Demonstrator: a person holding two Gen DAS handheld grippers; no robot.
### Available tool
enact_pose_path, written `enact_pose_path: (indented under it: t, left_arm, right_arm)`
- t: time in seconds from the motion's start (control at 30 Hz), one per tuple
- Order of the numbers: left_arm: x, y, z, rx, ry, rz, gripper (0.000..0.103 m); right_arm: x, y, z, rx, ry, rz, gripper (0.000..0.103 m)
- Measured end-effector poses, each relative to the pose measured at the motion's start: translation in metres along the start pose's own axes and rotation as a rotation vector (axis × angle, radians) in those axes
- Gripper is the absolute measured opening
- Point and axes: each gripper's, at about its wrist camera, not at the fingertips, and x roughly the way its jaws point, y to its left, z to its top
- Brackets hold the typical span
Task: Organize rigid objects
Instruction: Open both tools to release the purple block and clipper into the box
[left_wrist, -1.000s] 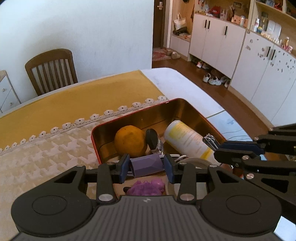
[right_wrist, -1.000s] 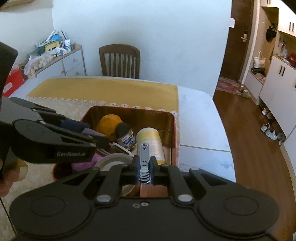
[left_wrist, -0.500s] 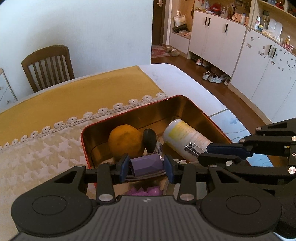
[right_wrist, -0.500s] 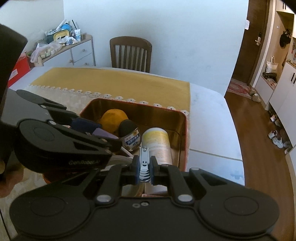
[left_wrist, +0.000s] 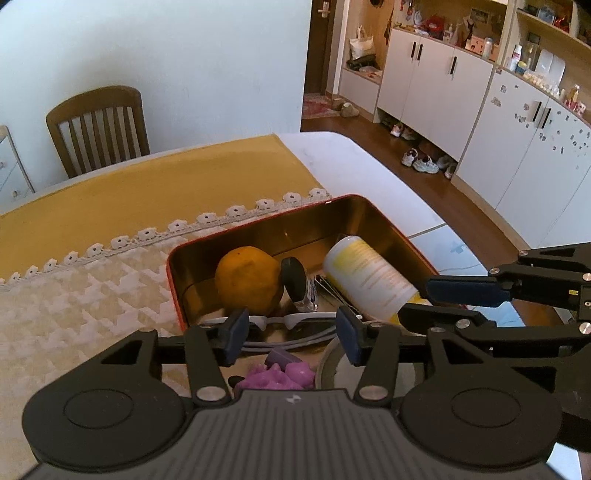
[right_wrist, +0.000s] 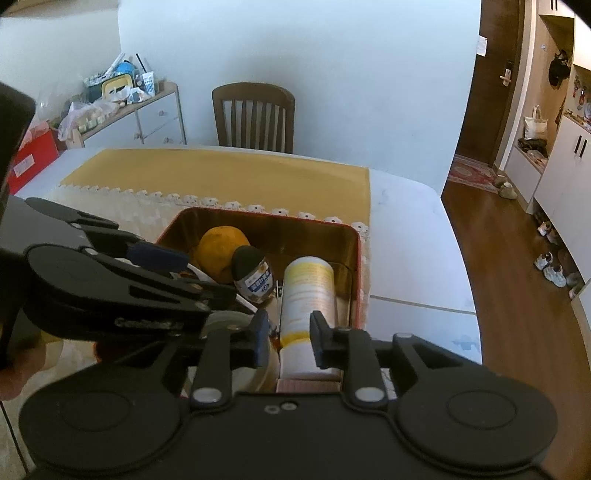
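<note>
We see both tongs opening with nothing gripped, left tongs (left_wrist: 291, 334) and right tongs (right_wrist: 288, 338) over the tin (left_wrist: 295, 221), orange (left_wrist: 247, 282) at ten o'clock.

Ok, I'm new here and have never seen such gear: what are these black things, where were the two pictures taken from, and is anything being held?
A person holds a hand-held gripper in each hand. Each one carries a wide-angle camera that looks along its two fingers. One picture looks out from the left gripper, the other from the right gripper, and each also shows the other gripper at its side. Both hang over an open red tin on a tablecloth. Inside lie an orange, a small black-lidded jar, a white-and-yellow bottle, white-framed glasses and purple pieces. Both pairs of fingers are opening and press on nothing, so nothing is held. The bottle seen between the right fingers appears to lie below them.
</note>
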Motion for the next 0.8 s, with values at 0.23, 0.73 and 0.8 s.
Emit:
enact_pose_path:
  t: [0.23,0.73,0.8]
  left_arm:
    - [-0.022,0.002,-0.003,-0.013,-0.040,0.015,0.056]
    - [-0.090,0.008,-0.018,0.003,-0.156,-0.016,0.070]
    - [-0.098,0.009,-0.021,0.006,-0.172,-0.016,0.071]
  right_arm:
    - [-0.017,0.003,0.000,0.018,-0.033,0.008,0.041]
    - [-0.064,0.021,-0.002,0.096,-0.118,0.027,0.070]
    - [-0.070,0.027,-0.004,0.094,-0.131,0.027,0.074]
